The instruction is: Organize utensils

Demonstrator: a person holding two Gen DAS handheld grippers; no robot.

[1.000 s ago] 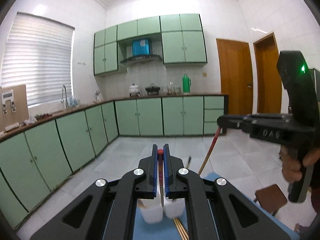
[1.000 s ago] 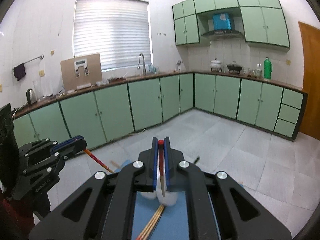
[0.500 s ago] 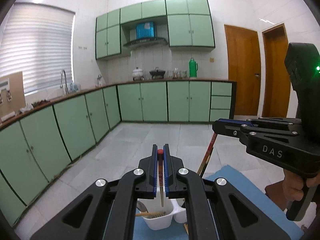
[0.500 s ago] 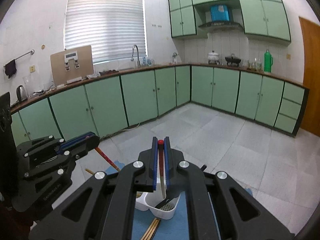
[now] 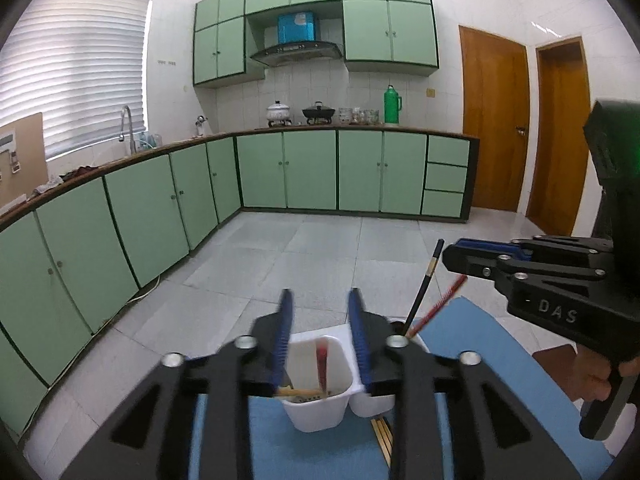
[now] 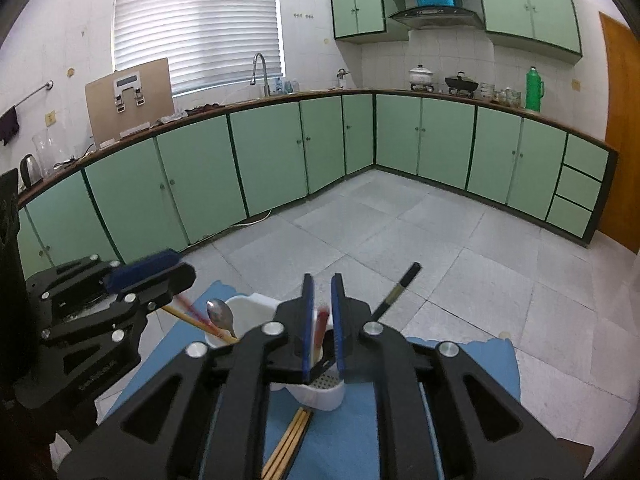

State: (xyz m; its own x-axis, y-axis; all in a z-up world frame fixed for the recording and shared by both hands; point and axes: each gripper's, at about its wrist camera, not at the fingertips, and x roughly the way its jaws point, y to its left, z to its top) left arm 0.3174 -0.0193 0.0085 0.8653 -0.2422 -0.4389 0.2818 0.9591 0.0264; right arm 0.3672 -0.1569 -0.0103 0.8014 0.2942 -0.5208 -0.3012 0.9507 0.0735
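A white two-compartment utensil holder (image 5: 320, 396) (image 6: 316, 390) stands on a blue mat (image 5: 500, 364) (image 6: 360, 412). My left gripper (image 5: 320, 312) is open above it; a red chopstick (image 5: 321, 364), blurred, stands loose in the compartment below. My right gripper (image 6: 321, 300) is open over the holder with another red chopstick (image 6: 321, 330), blurred, loose between its jaws. A black chopstick (image 5: 424, 284) (image 6: 394, 290), a spoon (image 6: 221, 316) and wooden chopsticks (image 6: 192, 318) stick out of the holder. The right gripper (image 5: 456, 256) also shows in the left wrist view.
Several wooden chopsticks (image 6: 288, 440) lie on the mat in front of the holder. Green cabinets (image 5: 300, 172) line the far walls beyond a tiled floor (image 5: 320, 248). A brown stool (image 5: 556, 360) stands right of the mat.
Both grippers have opened and let go of their red chopsticks, which now drop into the holder. Both grippers have come lower and closer over the holder.
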